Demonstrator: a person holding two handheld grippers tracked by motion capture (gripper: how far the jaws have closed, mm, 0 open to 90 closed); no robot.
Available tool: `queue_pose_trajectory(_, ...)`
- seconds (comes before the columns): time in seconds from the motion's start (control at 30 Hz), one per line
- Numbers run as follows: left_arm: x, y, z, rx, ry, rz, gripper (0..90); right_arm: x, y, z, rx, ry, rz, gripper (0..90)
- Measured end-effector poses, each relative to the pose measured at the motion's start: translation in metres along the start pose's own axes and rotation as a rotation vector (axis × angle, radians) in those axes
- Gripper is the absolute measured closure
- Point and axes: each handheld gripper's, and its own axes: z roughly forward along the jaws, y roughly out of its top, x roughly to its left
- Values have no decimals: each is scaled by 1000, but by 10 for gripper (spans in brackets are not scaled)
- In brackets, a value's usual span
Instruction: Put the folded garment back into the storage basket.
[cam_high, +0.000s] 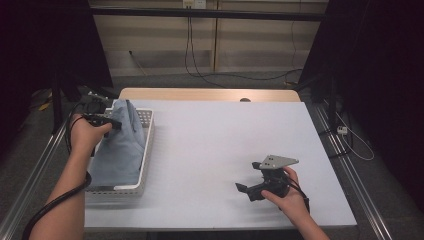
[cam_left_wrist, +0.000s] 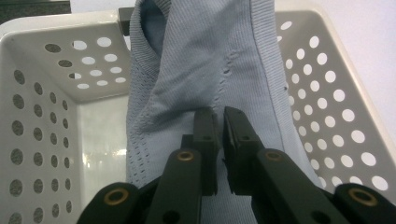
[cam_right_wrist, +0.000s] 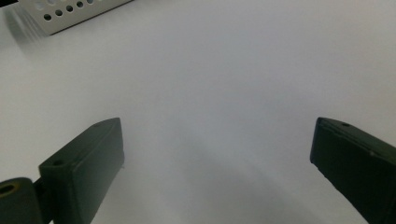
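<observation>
Left tongs (cam_left_wrist: 219, 140) half-buried in cloth (cam_left_wrist: 205, 70)

The person works bare-armed, no sleeves showing. Each claw is black — the left claw (cam_left_wrist: 218, 122) has flat rectangular pads and brass-ringed pivot screws, with a black cable looping along the forearm; the right claw (cam_high: 243, 189) carries a grey three-cornered plate dotted with holes.

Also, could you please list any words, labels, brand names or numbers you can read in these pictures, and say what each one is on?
None can be read.
The blue garment shows knit and small holes, no label or print.
The white perforated basket carries no marking.
The left gripper, shut on the garment, and the right gripper, open over the table, bear no lettering.
The grey plate has holes, no text.
</observation>
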Motion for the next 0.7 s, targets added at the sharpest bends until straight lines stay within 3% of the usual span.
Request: queue_pose_trajectory(0.7,-3,-10,24,8,-7,-3,845,0,0,1,4,1,-3,27)
